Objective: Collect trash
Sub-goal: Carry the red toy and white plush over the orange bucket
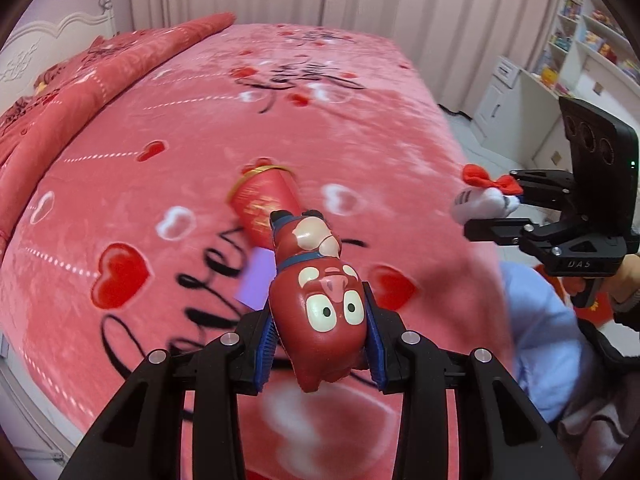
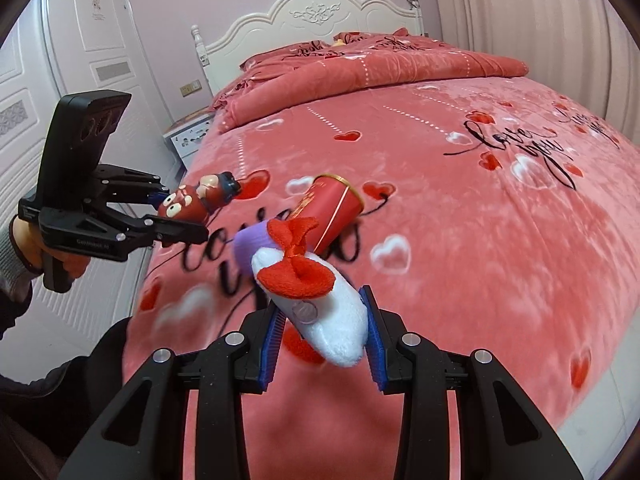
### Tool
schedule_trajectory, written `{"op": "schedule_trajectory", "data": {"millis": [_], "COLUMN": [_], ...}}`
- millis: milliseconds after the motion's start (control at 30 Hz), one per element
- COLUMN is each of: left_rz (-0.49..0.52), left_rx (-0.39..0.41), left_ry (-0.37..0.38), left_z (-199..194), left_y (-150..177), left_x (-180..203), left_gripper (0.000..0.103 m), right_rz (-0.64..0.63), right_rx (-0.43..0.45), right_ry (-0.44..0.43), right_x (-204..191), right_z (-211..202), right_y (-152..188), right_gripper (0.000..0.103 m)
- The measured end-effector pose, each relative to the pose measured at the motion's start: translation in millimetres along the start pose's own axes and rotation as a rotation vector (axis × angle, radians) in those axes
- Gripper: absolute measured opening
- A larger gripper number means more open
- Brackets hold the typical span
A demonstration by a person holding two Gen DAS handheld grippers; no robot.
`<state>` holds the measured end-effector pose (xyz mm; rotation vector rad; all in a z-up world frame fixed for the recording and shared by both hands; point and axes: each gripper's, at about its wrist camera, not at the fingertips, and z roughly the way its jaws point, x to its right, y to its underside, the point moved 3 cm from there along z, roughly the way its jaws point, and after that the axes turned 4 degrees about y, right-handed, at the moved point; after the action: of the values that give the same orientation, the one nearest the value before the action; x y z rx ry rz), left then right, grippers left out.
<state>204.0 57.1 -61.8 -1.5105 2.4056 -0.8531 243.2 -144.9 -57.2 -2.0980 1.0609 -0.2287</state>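
My left gripper (image 1: 322,344) is shut on a dark red pig figurine (image 1: 320,300), held above the bed with its head between the blue pads. The same gripper (image 2: 176,216) and figurine (image 2: 192,200) show at the left of the right wrist view. My right gripper (image 2: 324,340) is shut on a white plush toy with a red bow (image 2: 320,304); it appears at the right of the left wrist view, gripper (image 1: 508,212), plush (image 1: 480,200). A red cup (image 1: 264,200) (image 2: 332,212) lies on its side on the bed, with a purple object (image 1: 256,280) (image 2: 252,244) next to it.
The bed (image 2: 460,240) has a pink blanket with hearts and script, a folded quilt (image 2: 380,68) and a white headboard (image 2: 312,12). A white wardrobe (image 2: 80,40) stands left. Shelves and a desk (image 1: 580,60) lie beyond the bed's far side. A person's legs (image 1: 540,340) are near the bed's edge.
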Motion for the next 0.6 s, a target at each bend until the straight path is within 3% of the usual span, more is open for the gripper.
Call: {"op": "schedule_trajectory", "data": {"millis": [300,600], "left_rz": [0.036,0.102], "left_rx": [0.016,-0.019], "left_ry": [0.069,0.134], "left_z": [-26.2,-16.0], "left_y": [45.3,70.2], "left_x": [89.8,163.5], "left_gripper": [0.039,0.039], "right_rz": [0.088,0.201], "right_rx": [0.011,0.055], "right_ry": [-0.029,0.0], "right_x": [-29.2,-28.5], "right_z": [-71.0,-134.2], "right_y": [71.4,134.4], "right_gripper": [0.037,0.037]}}
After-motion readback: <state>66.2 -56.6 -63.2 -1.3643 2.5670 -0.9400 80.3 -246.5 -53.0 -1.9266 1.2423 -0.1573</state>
